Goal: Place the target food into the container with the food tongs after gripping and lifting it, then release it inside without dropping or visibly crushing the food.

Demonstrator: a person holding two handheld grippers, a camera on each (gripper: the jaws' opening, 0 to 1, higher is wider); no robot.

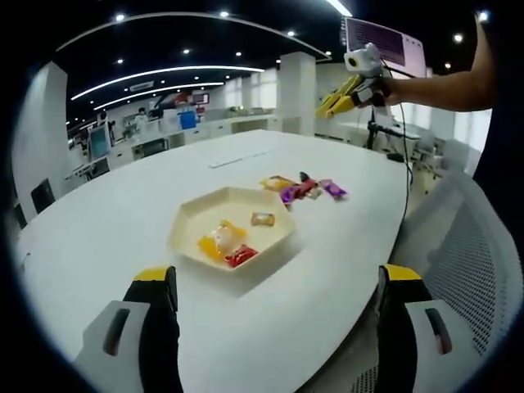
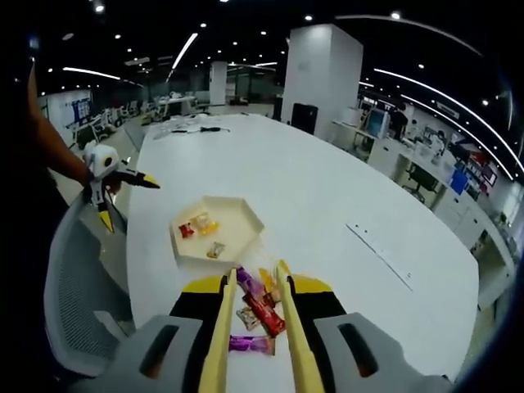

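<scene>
1. A large white table (image 1: 123, 221) with a rounded edge carried everything.
2. A cream hexagonal tray (image 1: 190, 221) sat on it near the edge, apart from the loose sweets.
3. A cluster of wrapped sweets (image 1: 304, 189), purple, red and yellow, lay directly on the tabletop just beyond the tray.
4. In the right gripper view the same sweets (image 2: 255, 304) lay near the tray (image 2: 241, 237), not touching it.
5. Far across the table lay a thin pale strip (image 2: 381, 254).
</scene>
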